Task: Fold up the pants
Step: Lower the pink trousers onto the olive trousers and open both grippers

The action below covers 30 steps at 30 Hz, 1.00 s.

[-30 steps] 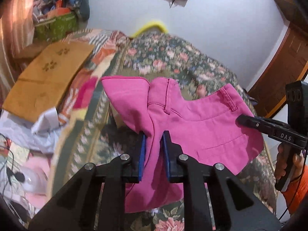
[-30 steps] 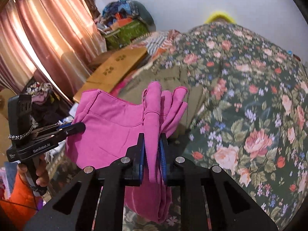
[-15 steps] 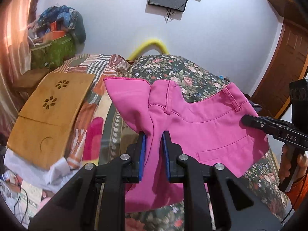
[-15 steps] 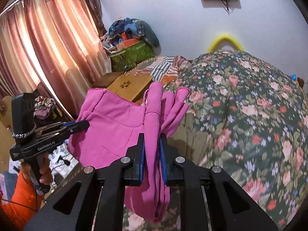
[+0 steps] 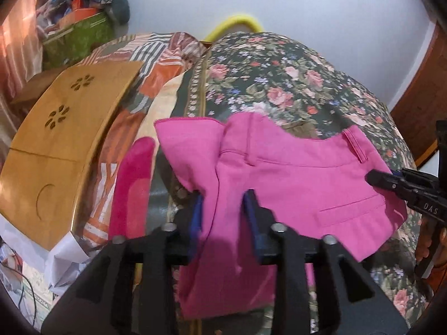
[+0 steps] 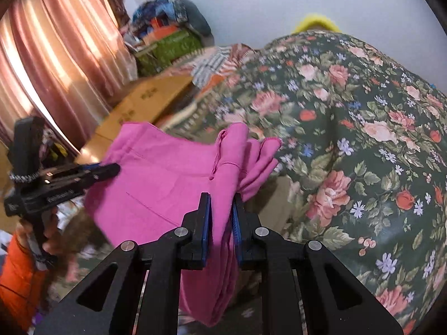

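Pants (image 5: 293,178), waistband sideways, legs hanging down

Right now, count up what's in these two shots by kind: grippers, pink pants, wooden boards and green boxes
Grippers: 2, left gripper and right gripper
Pink pants: 1
Wooden board: 1
Green box: 1
Total: 5

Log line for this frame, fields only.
stage: lowering pink pants onto floral bedspread | left gripper: just been opening, cloth between | right gripper: clamped

Left claw (image 5: 223,212) jaws just opening — pink pants (image 5: 293,173) btwn them, over floral bedspread (image 5: 279,78)
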Tool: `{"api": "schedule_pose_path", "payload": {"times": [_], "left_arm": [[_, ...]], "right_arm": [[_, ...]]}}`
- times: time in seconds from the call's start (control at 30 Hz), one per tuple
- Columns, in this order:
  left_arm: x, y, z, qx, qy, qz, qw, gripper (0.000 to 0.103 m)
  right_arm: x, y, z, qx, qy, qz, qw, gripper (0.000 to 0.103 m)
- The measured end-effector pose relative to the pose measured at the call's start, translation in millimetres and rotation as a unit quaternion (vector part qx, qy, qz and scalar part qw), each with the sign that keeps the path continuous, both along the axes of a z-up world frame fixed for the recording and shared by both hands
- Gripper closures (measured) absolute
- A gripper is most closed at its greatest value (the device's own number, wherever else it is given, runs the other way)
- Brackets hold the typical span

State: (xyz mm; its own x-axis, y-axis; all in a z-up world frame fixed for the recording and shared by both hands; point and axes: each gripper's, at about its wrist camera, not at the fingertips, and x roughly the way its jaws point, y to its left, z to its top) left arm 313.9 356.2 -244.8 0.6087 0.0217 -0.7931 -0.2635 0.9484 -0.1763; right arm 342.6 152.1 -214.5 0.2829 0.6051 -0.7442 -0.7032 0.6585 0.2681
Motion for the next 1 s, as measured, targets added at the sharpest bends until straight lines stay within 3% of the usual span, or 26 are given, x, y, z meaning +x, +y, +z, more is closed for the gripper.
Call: {"api": "schedule_pose_path", "payload": {"times": [0.13,0.3,0.47,0.6,0.8,1.0], "left_arm": [[-10,10,-2,-0.002,-0.004,0.016,0.9999,0.048],[-25,22,-2,0.026,0.019,0.044,0.9985,0.048],[-41,24,7,0.037,0.03,0.061,0.997,0.048],[-59,9,38,0.043,0.001,0.06,0.9973,0.048],[-92,-39,108,0.064,-0.068,0.043,0.9947,0.048],[-142,-99,191,0.085,-0.159,0.019,0.9835,0.048]], "right_arm": [[0,2,-10,-0.026,-0.006,0.01,1.0,0.086],[-2,-3,-14,-0.05,-0.012,0.008,0.999,0.074],[-1,-17,-5,-0.067,-0.02,-0.014,0.997,0.072],[-12,-35,27,-0.053,-0.038,-0.026,0.998,0.072],[-46,-66,91,0.003,-0.076,-0.036,0.996,0.072],[-98,-93,159,0.064,-0.13,-0.037,0.989,0.072]]}}
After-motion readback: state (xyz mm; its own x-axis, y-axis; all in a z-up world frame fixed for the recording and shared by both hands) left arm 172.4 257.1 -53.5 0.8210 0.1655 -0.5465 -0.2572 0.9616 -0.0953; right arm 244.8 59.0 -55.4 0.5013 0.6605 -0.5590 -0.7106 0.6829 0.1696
